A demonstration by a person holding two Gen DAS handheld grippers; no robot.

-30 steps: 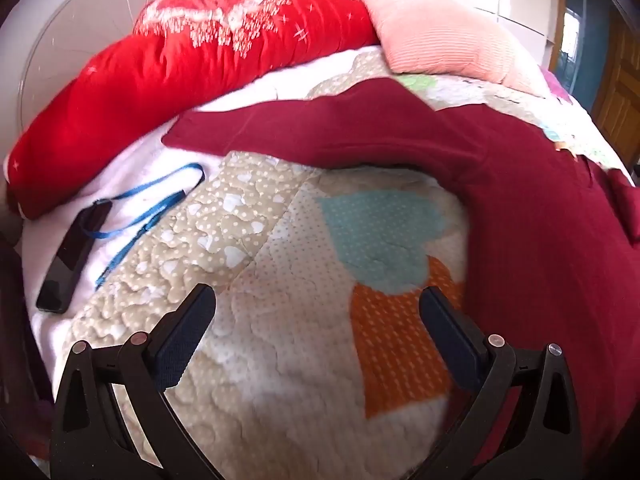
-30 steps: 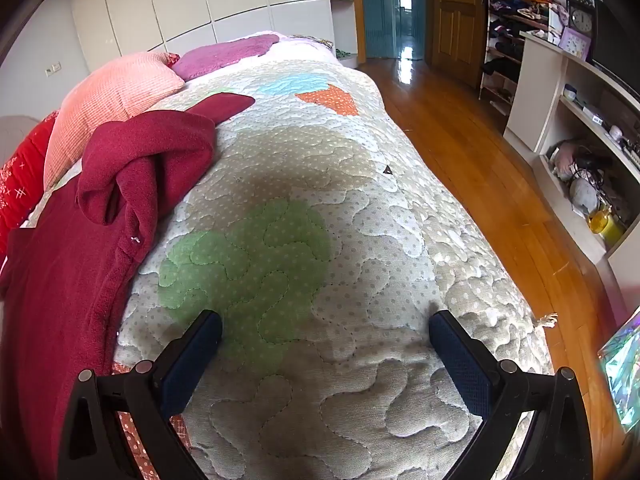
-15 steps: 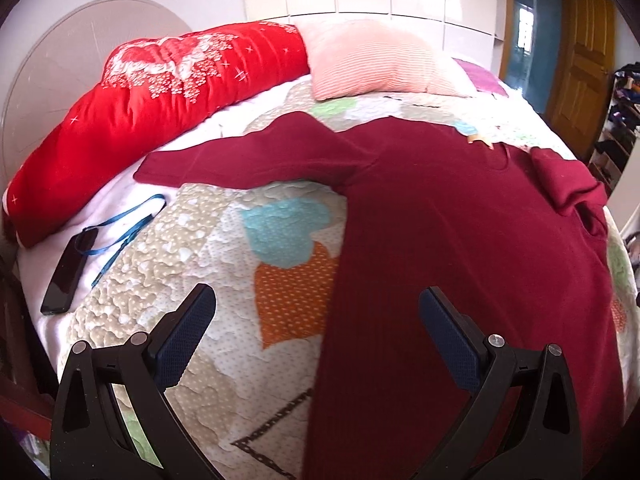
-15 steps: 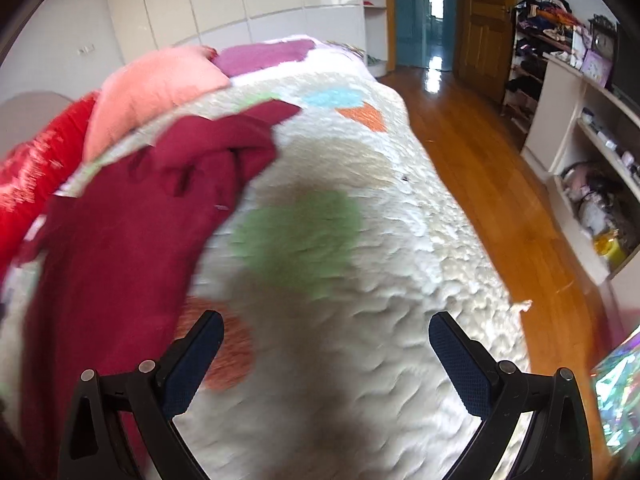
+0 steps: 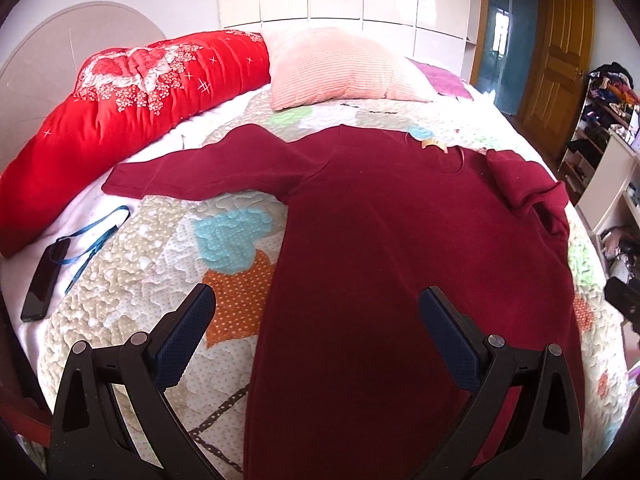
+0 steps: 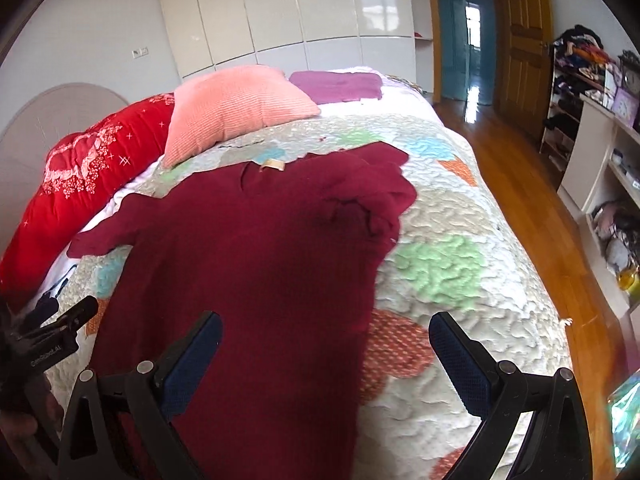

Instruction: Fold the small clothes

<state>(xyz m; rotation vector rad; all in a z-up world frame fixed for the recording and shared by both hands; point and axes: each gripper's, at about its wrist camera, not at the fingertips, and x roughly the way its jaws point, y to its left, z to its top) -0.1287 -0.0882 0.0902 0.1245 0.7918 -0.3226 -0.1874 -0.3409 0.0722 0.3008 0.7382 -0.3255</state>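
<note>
A dark red long-sleeved top (image 5: 400, 232) lies flat on the patchwork quilt (image 5: 160, 264), collar away from me. Its left sleeve (image 5: 200, 168) stretches out to the left; its right sleeve (image 5: 524, 192) is bunched and folded over at the shoulder. It also shows in the right wrist view (image 6: 256, 264). My left gripper (image 5: 316, 332) is open and empty above the top's lower left part. My right gripper (image 6: 326, 352) is open and empty above the top's lower right edge. The left gripper's body shows in the right wrist view (image 6: 52, 332).
A red bolster (image 5: 120, 92), a pink pillow (image 5: 344, 68) and a purple pillow (image 6: 336, 86) lie at the bed's far side. A black phone (image 5: 40, 280) with a blue lanyard (image 5: 96, 236) lies at the left. Wooden floor (image 6: 520, 200) and shelves (image 6: 600, 160) are at the right.
Both grippers have pulled back and swung toward the top's middle: the whole garment now shows in both views. Both stay open and empty.
</note>
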